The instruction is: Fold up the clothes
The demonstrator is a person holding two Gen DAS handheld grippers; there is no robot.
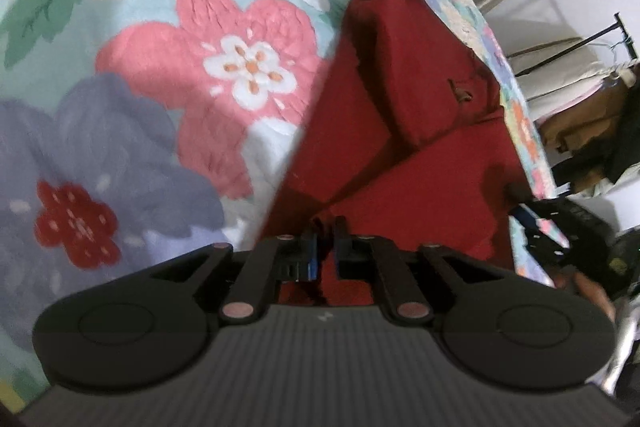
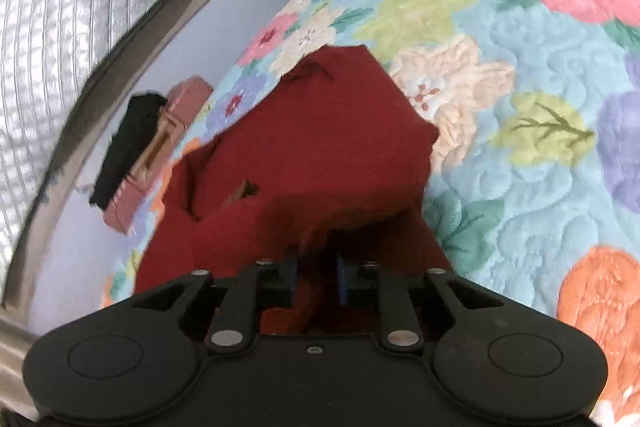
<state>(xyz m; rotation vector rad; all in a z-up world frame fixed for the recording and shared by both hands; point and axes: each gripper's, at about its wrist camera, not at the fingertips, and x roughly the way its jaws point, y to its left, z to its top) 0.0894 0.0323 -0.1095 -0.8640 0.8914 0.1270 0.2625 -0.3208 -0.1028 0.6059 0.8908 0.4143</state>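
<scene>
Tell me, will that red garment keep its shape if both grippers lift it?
Probably not. The red garment lies in soft folds on the flowered quilt, so it should sag. Bunched between the left gripper and right gripper, it looks light and unlikely to slip.

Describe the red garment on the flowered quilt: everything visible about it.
The red garment is a plain deep-red piece of what looks like soft knit or fleece, partly folded, with overlapping panels and a thick layered fold across its middle. A small brownish tag or tear shows near one fold. It lies close to the edge of the flowered quilt, its far end flat, its near end gathered. The left tool and the right tool each pinch a bunch of its near hem.
</scene>
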